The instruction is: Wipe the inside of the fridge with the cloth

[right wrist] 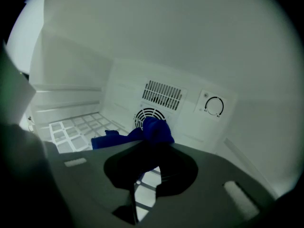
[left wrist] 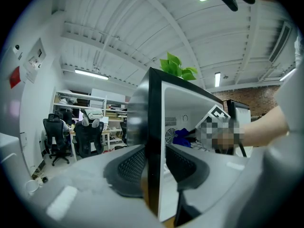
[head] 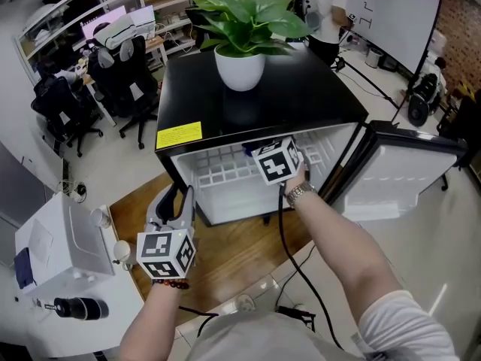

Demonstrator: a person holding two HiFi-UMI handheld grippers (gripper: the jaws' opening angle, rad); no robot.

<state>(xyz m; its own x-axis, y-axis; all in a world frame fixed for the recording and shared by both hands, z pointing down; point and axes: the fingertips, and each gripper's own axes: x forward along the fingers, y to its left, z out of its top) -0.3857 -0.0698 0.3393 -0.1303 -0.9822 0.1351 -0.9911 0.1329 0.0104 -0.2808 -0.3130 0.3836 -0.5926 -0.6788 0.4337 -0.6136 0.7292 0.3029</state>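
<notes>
Chairs [head: 124,81], black office type, are standing far left by cluttered desks. A white boxy machine [head: 52,247] is sitting at lower left on the floor.

Left tool [head: 179,195] is pointing roughly level at the fridge's [head: 301,100] front left corner. In the left gripper view its jaws are straddling the black front edge of the left wall [left wrist: 153,127], one pad on the outer face and one on the inner, clamped on it. A yellow label [head: 179,134] is showing on the top panel just above that corner.

The fridge is sitting on a wooden floor patch [head: 225,250], top black, inside white. A leafy plant [head: 248,13] in a white pot [head: 240,68] is resting on the top, towards the back.

Right tool [right wrist: 151,150] is reaching into the open compartment, its marker cube [head: 276,161] just inside the front opening. Its jaws are closed together on the blue cloth [right wrist: 154,131], which is bunching out beyond the tips. The cloth is hanging in front of the round fan grille [right wrist: 145,114] on the back wall, above the white wire shelf [right wrist: 76,126]; whether it is touching the wall I cannot tell. A slotted vent [right wrist: 163,95] and a dial [right wrist: 214,106] are lying to the right of it.

The door [head: 398,175] is standing open at right. A whiteboard [head: 394,10] is leaning far right at the back.
</notes>
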